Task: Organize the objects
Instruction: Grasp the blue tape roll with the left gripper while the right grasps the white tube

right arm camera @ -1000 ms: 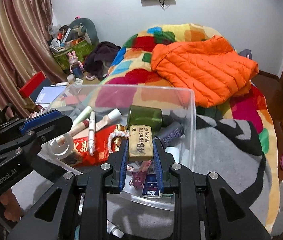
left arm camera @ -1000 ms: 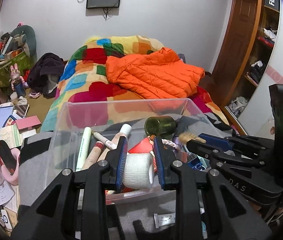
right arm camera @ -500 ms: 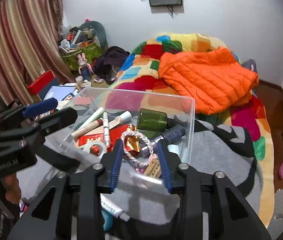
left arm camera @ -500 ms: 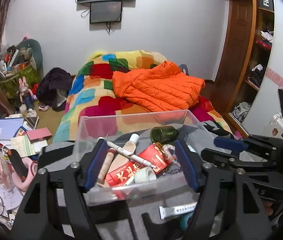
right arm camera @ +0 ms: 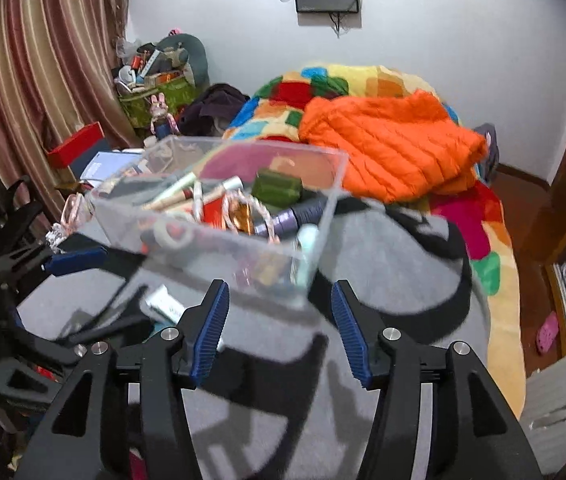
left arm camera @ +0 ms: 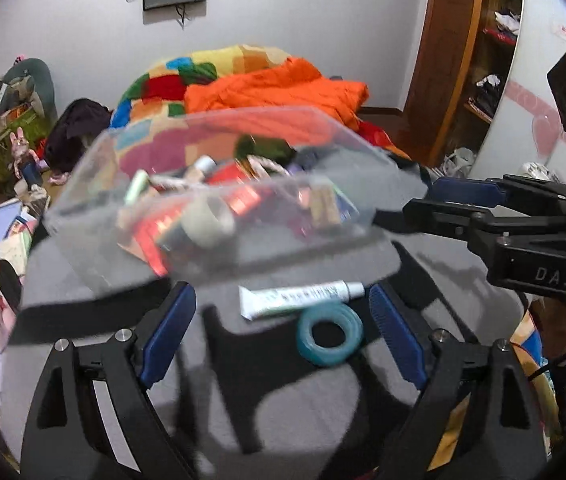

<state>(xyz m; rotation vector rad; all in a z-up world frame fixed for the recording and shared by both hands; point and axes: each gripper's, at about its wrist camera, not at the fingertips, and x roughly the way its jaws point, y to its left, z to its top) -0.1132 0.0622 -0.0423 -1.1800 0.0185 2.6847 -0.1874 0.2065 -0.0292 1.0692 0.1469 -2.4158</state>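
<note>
A clear plastic bin (left arm camera: 95, 248) (right arm camera: 323, 256) sits on a grey blanket, holding tubes, a white tape roll (left arm camera: 209, 222), a red packet, a green bottle (right arm camera: 277, 188) and an eraser. My left gripper (left arm camera: 283, 316) is open and empty, held back from the bin over a white tube (left arm camera: 299, 294) and a teal tape ring (left arm camera: 329, 334) on the blanket. My right gripper (right arm camera: 279, 312) is open and empty just before the bin's near corner. It also shows at the right of the left wrist view (left arm camera: 463, 200).
A bed with a patchwork quilt (right arm camera: 323, 84) and an orange jacket (right arm camera: 387, 148) lies behind the bin. Clutter, books and a red box (right arm camera: 77, 144) stand at the left by the curtain. A wooden wardrobe (left arm camera: 455, 60) stands at the right.
Both grippers opened and let go: the white tape roll and the eraser now lie in the bin. Both grippers pulled back toward me, away from the bin.
</note>
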